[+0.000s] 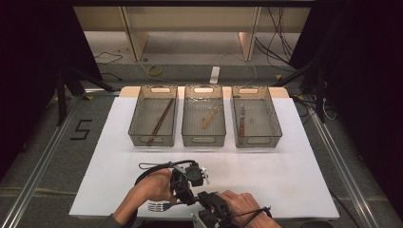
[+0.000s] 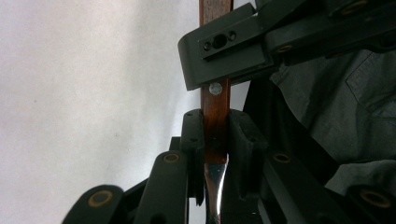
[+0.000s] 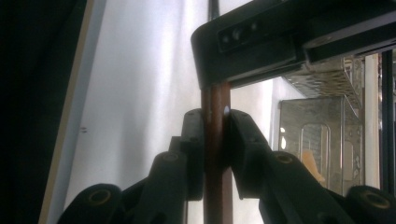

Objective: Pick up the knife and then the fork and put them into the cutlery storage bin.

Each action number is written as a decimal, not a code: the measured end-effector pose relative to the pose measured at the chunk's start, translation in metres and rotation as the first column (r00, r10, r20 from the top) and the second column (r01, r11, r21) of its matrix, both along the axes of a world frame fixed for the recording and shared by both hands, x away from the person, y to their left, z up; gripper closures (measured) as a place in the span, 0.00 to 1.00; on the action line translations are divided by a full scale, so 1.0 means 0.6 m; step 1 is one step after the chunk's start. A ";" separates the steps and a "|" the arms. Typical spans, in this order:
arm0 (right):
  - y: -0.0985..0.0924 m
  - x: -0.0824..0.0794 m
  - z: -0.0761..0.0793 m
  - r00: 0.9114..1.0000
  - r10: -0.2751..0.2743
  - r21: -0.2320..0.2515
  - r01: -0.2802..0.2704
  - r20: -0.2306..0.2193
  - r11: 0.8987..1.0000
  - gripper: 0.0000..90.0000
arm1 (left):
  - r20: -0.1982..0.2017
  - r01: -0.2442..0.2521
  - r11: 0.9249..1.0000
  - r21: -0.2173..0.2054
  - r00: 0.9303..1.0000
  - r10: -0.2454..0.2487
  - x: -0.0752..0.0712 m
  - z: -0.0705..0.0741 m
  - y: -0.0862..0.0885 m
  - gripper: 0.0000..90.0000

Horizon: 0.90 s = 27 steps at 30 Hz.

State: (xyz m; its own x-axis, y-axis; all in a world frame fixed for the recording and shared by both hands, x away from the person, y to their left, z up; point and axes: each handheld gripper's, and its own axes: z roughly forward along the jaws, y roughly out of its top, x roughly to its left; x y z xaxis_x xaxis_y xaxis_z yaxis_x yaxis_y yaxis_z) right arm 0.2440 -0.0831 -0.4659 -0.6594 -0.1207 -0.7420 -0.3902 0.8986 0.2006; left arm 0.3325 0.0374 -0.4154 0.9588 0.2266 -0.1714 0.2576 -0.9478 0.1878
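A fork with silver tines (image 1: 154, 206) and a reddish wooden handle (image 2: 215, 116) lies level above the near edge of the white mat, held by both grippers. My left gripper (image 2: 215, 135) is shut on the handle just above the metal neck; in the high view it (image 1: 186, 197) hangs from the left hand. My right gripper (image 3: 215, 135) is shut on the same brown handle (image 3: 215, 98) farther along, and it (image 1: 202, 199) sits just right of the left one. Each gripper view shows the other gripper's black jaw crossing the handle above.
Three mesh baskets stand in a row at the back of the white mat (image 1: 285, 175): the left basket (image 1: 153, 140) holds chopsticks (image 1: 161, 116), the middle basket (image 1: 204, 141) a wooden utensil (image 1: 210, 116), the right basket (image 1: 257, 141) a knife (image 1: 242, 121).
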 end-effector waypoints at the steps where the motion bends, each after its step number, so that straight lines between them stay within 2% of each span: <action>1: -0.001 0.000 -0.001 1.000 0.000 0.003 0.000 -0.004 1.000 0.87 | -0.001 -0.001 1.000 -0.004 1.000 0.001 0.000 0.000 0.000 0.85; 4: -0.003 0.002 0.001 1.000 0.010 0.004 -0.010 -0.004 1.000 0.87 | 0.001 0.002 1.000 -0.018 1.000 -0.002 0.002 -0.001 0.002 0.84; 7: -0.005 0.003 0.002 1.000 -0.001 0.007 0.001 -0.025 1.000 0.88 | 0.003 -0.002 1.000 -0.030 1.000 0.002 0.003 -0.001 0.004 0.82; 9: -0.007 0.004 0.001 1.000 -0.011 -0.009 0.010 -0.029 1.000 0.88 | 0.017 0.004 1.000 -0.027 1.000 -0.003 0.003 0.003 0.009 0.74; 10: -0.009 0.006 0.000 1.000 -0.007 -0.009 0.007 -0.027 1.000 0.88 | 0.038 0.003 1.000 -0.024 0.999 -0.002 0.002 0.005 0.011 0.67; 11: -0.011 0.007 -0.001 0.999 -0.019 -0.007 0.019 -0.034 1.000 0.88 | 0.058 -0.007 1.000 -0.028 0.998 0.008 0.002 0.007 0.014 0.60; 15: -0.018 0.013 0.002 0.998 -0.032 0.003 0.033 -0.045 0.999 0.88 | 0.086 -0.045 0.998 -0.036 0.995 0.048 0.011 0.016 0.032 0.45; 17: -0.021 0.015 0.003 0.998 -0.048 0.012 0.049 -0.046 0.999 0.88 | 0.094 -0.079 0.996 -0.052 0.992 0.083 0.014 0.020 0.043 0.40; 19: -0.025 0.019 0.005 0.998 -0.040 0.016 0.041 -0.039 0.999 0.88 | 0.126 -0.096 0.992 -0.076 0.986 0.105 0.016 0.025 0.053 0.34; 21: -0.030 0.022 0.005 0.996 -0.069 0.028 0.071 -0.054 0.997 0.89 | 0.134 -0.120 0.988 -0.095 0.982 0.132 0.018 0.030 0.063 0.31; 23: -0.035 0.028 0.007 0.996 -0.072 0.034 0.074 -0.057 0.997 0.89 | 0.154 -0.148 0.983 -0.111 0.974 0.164 0.021 0.034 0.075 0.28; 26: -0.044 0.038 0.011 0.993 -0.096 0.047 0.099 -0.066 0.994 0.89 | 0.172 -0.191 0.970 -0.153 0.961 0.217 0.025 0.040 0.094 0.24; 27: -0.048 0.042 0.012 0.993 -0.101 0.047 0.104 -0.062 0.994 0.89 | 0.181 -0.206 0.962 -0.176 0.954 0.238 0.026 0.041 0.099 0.23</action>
State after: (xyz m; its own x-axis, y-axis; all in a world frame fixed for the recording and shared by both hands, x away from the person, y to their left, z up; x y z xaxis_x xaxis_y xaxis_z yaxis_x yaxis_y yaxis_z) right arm 0.2692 -0.1117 -0.4586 -0.7096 -0.0143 -0.7044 -0.2828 0.9215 0.2663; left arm 0.3479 0.0965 -0.3911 0.9052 0.4237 -0.0323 0.4009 -0.8264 0.3955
